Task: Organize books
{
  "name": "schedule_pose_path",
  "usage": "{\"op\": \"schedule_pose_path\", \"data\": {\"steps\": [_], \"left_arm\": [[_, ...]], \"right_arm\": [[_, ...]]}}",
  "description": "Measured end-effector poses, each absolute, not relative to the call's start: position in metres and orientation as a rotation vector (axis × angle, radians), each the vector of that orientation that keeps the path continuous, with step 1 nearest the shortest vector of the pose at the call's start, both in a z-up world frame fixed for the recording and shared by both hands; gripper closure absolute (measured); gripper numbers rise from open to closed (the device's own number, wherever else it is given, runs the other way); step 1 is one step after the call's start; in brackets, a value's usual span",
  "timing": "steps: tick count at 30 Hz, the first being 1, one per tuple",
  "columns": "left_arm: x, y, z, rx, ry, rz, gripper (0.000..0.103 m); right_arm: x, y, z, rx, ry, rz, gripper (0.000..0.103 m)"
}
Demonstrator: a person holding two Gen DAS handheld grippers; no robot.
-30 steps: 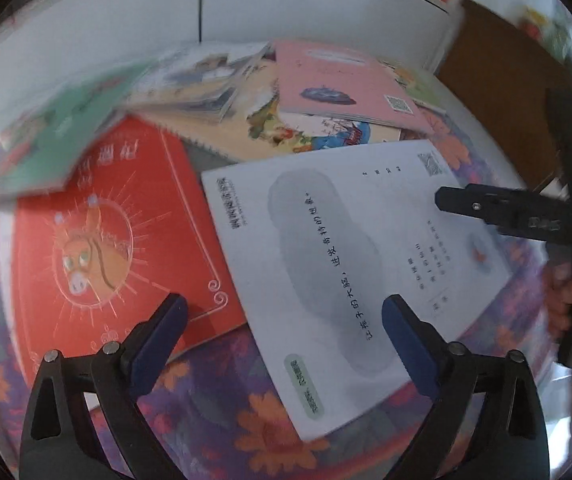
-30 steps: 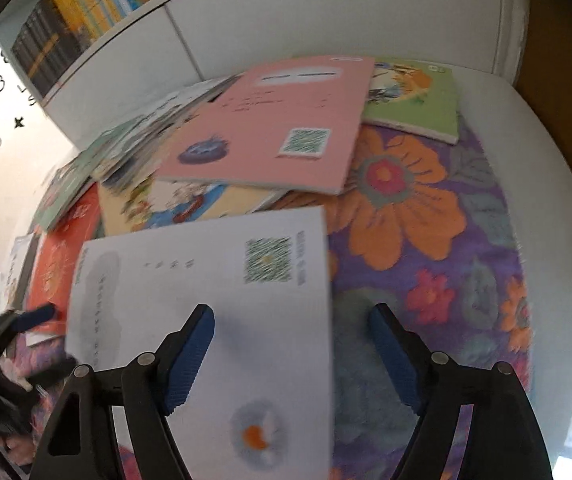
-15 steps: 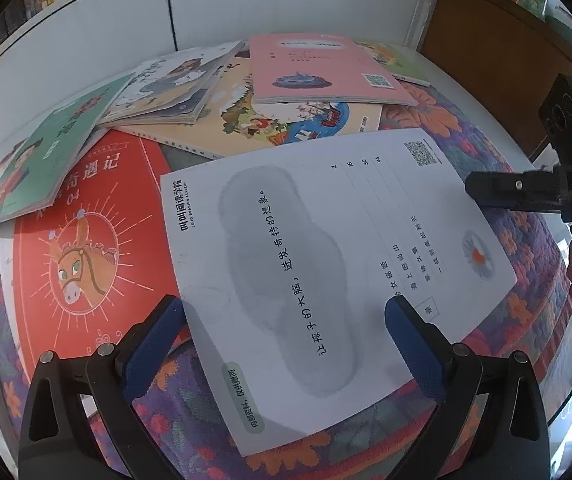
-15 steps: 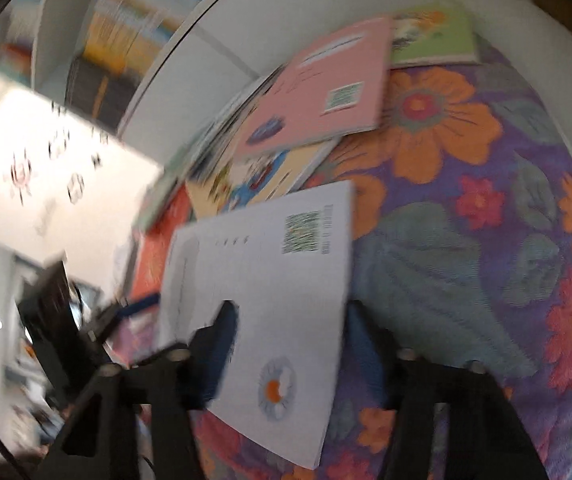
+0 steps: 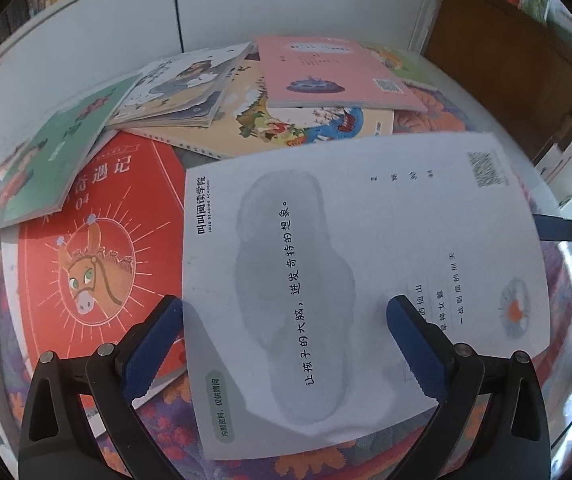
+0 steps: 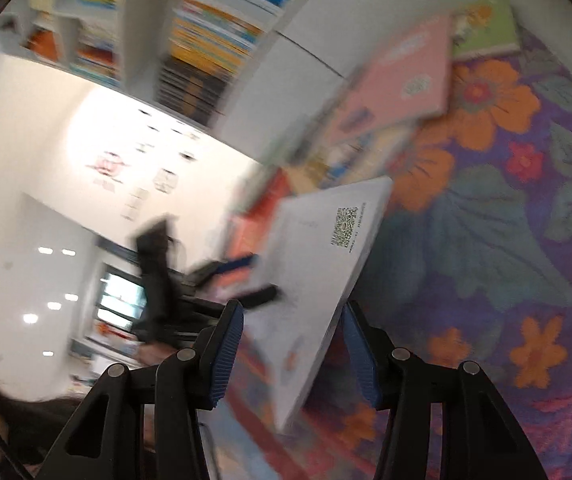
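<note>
While the white book (image 5: pixel 350 272) lies face-up on the flowered cloth (image 6: pixel 498 240), its far corner overlapping the red donkey book (image 5: pixel 98 248), one edge appears raised in the right wrist view; that edge runs between the pads of the right gripper (image 6: pixel 292 354), whose jaws have just been closing around it, though whether they press on it cannot be told through the blur; the left gripper (image 5: pixel 286 346) is held spread wide above the page, touching nothing. Behind lie a pink book (image 5: pixel 326 72) and a yellow picture book (image 5: pixel 286 124), overlapped. The step is judged a lift by the edge: the cover should be pinched squarely and raised slowly so that it is not creased.
</note>
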State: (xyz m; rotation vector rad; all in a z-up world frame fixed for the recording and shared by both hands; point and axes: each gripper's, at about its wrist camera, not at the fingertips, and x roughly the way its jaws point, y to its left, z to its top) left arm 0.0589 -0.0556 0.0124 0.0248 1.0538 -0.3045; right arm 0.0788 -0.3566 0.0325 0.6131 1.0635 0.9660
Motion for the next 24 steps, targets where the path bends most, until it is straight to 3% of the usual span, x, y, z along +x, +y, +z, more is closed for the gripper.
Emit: {"op": "schedule_pose_path", "data": {"steps": [4,9,16,18,24], "left_arm": [[0.062,-0.051,0.013,0.008,1.057,-0.304,0.002],[0.066,-0.043,0.012,0.025,1.055,-0.253,0.002],[0.071,-0.033,0.011,0.024,1.048,-0.240,0.003],[0.070,-0.036,0.010,0.046,1.047,-0.235,0.003],[0.070,-0.038,0.009,0.069,1.032,-0.248,0.002]], "right_arm": [[0.079,-0.352,0.041,0.629,1.047,0.920,0.054],[0.093,-0.351,0.021,0.665,1.096,0.797,0.077],[0.114,-0.357,-0.007,0.819,1.112,0.787,0.077],[0.123,-0.351,-0.012,0.756,1.164,0.712,0.084],[0.147,-0.338,-0.006,0.614,1.177,0.676,0.081]]}}
